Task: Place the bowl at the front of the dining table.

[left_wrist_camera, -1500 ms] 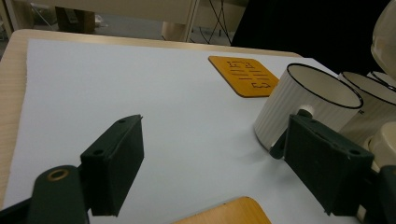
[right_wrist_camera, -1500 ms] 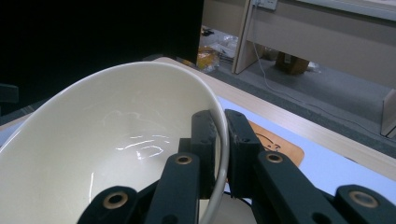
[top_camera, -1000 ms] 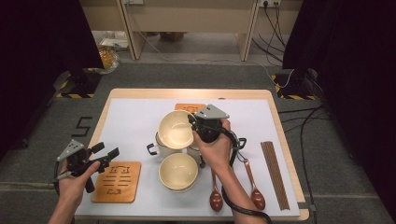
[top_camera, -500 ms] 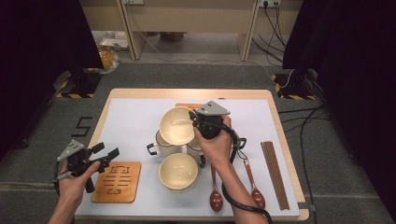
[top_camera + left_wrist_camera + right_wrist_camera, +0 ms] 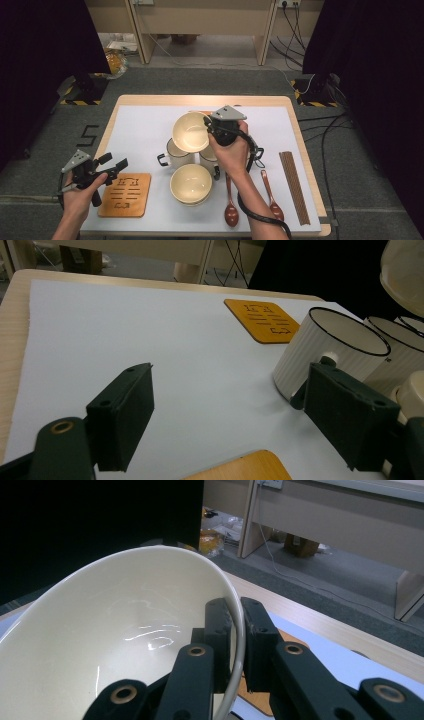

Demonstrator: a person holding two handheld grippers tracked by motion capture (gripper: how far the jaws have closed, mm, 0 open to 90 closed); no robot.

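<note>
Right gripper [image 5: 207,123] pinches the rim of a cream, glossy ceramic bowl [image 5: 190,132], one jaw inside the wall and one outside, holding it tilted in the air above two white ribbed enamel mugs [image 5: 179,155] at the middle of the white mat [image 5: 135,125]. Left gripper [image 5: 116,162] hovers near the table's front-left corner over a square wooden coaster [image 5: 125,195], jaws spread wide with nothing between them. A second cream bowl [image 5: 190,184] sits on the mat just in front of the mugs.
</note>
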